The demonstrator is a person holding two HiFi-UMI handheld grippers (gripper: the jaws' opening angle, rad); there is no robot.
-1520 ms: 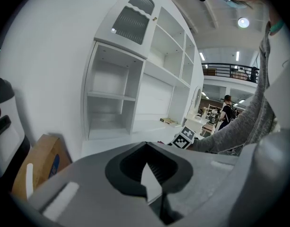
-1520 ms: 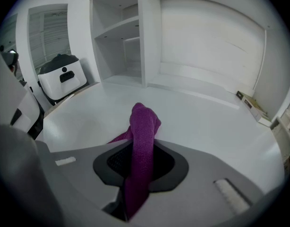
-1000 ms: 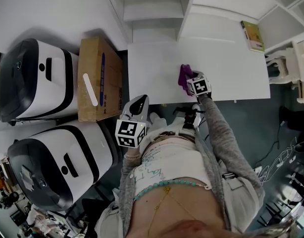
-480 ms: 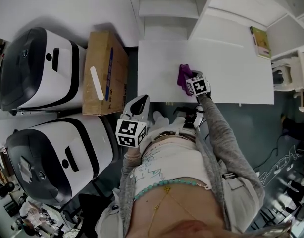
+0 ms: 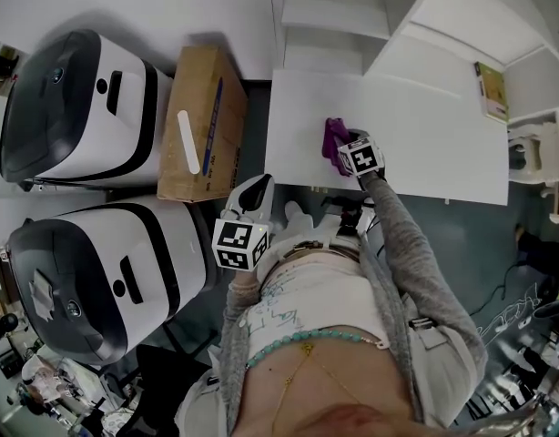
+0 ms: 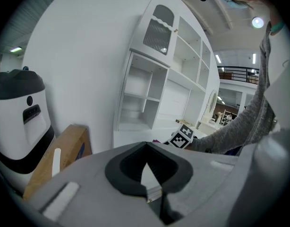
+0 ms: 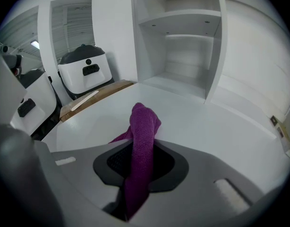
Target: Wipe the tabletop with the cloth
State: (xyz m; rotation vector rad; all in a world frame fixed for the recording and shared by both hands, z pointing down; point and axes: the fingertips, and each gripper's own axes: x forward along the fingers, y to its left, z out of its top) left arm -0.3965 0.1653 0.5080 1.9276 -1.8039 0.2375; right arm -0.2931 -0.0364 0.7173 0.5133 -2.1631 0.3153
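Cloth (image 5: 332,138) and right gripper (image 5: 345,147) edge leftward along desk (image 5: 425,135) front | right gripper pinches cloth for wiping | left gripper (image 5: 253,189) pressed together, empty, parked off-desk, apparently keeping clear

Head view: marker cube covers right gripper (image 5: 345,148), jaws under it out of sight. Part of cloth (image 5: 331,137) hidden behind gripper; maybe touching tabletop (image 5: 425,144), hard to tell. Right gripper view: bottom end of cloth drops out of sight between jaws. Far right, small green thing (image 5: 490,90) too tiny to name.
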